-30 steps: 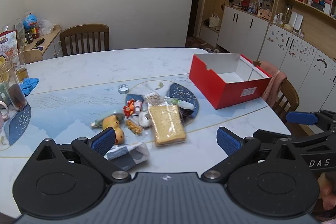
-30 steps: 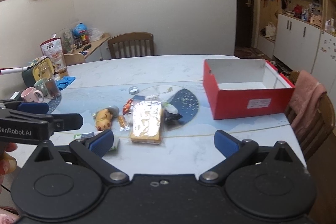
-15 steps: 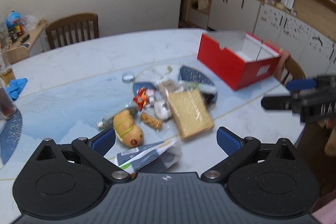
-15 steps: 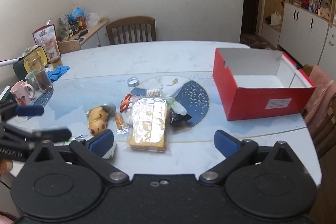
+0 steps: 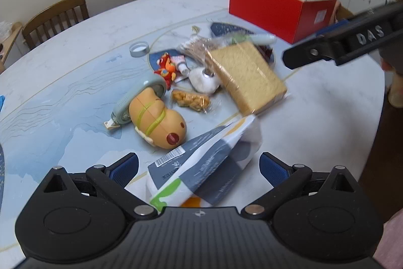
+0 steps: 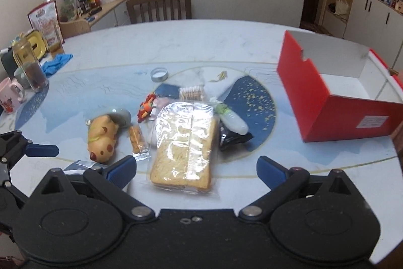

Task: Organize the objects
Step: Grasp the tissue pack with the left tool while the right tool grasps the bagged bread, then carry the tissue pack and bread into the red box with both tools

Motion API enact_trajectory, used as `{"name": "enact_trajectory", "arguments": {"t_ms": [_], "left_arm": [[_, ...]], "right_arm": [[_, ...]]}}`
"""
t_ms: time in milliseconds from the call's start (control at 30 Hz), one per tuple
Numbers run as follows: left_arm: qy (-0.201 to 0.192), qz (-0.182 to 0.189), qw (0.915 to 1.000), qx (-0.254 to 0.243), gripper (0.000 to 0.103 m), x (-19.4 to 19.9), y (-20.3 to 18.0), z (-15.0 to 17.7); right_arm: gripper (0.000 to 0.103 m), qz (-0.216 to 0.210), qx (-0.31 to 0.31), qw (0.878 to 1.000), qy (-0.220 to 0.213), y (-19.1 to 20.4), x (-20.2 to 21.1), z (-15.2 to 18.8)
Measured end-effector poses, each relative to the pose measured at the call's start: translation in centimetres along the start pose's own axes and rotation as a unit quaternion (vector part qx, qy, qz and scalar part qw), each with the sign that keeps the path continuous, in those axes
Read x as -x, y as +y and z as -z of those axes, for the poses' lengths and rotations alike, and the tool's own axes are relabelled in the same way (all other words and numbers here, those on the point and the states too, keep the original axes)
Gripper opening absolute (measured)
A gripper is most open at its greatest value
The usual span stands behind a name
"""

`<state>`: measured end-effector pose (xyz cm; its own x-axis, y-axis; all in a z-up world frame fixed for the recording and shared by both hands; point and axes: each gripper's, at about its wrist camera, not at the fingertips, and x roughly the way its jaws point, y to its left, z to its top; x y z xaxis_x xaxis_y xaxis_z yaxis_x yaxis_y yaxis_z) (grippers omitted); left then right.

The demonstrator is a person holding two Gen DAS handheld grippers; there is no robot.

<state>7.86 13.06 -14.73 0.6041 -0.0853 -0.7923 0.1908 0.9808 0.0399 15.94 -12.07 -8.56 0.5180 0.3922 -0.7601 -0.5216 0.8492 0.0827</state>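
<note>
Both tools (image 5: 199, 165) (image 6: 196, 169) agape over clutter

Left wrist cam sits low and close over the white-and-grey packet (image 5: 201, 163), tilted down and a bit blurry, right wrist cam looks from further back, and both catch the wrapped bread (image 6: 185, 143) and red box (image 6: 337, 102).

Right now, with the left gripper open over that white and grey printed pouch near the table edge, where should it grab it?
Probably across the middle of the white and grey printed pouch, descending from above. It lies flat and slanted between the open left gripper fingers, and its narrow width fits the gap better than its length.
</note>
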Motion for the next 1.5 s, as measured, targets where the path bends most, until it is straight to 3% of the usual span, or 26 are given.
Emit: {"name": "enact_trajectory", "arguments": {"t_ms": [333,500,667,700,833,1067,1333,1500], "left_arm": [[0.013,0.025,0.9987,-0.043,0.101,-1.8,0.1,0.3],[0.023,0.025,0.9983,-0.047,0.092,-2.4,0.0,0.7],[0.031,0.029,0.9978,-0.051,0.07,-2.7,-0.1,1.0],[0.031,0.031,0.9978,-0.05,0.069,-2.7,0.0,1.1],[0.029,0.038,0.9979,-0.044,0.058,-2.6,0.4,1.0],[0.028,0.049,0.9975,-0.042,0.05,-2.5,1.0,0.6],[0.019,0.073,0.9971,-0.011,0.035,-1.5,1.9,0.2],[0.006,0.077,0.997,-0.006,0.035,-0.3,2.1,-0.7]], "right_arm": [[0.102,-0.008,-0.002,0.999,0.043,1.3,-5.2,-0.9],[0.102,-0.006,-0.008,0.998,0.063,1.9,-7.3,-1.1],[0.102,0.009,-0.004,0.997,0.08,2.2,-9.0,-0.9],[0.102,0.012,-0.006,0.996,0.082,2.2,-9.3,-0.8],[0.091,0.017,-0.018,0.995,0.096,1.8,-10.1,-0.6],[0.075,0.015,-0.038,0.994,0.101,1.7,-10.2,-0.8],[0.073,0.011,-0.056,0.994,0.095,1.6,-8.5,-0.9],[0.073,0.004,-0.054,0.995,0.083,1.4,-6.0,-1.4]]}}
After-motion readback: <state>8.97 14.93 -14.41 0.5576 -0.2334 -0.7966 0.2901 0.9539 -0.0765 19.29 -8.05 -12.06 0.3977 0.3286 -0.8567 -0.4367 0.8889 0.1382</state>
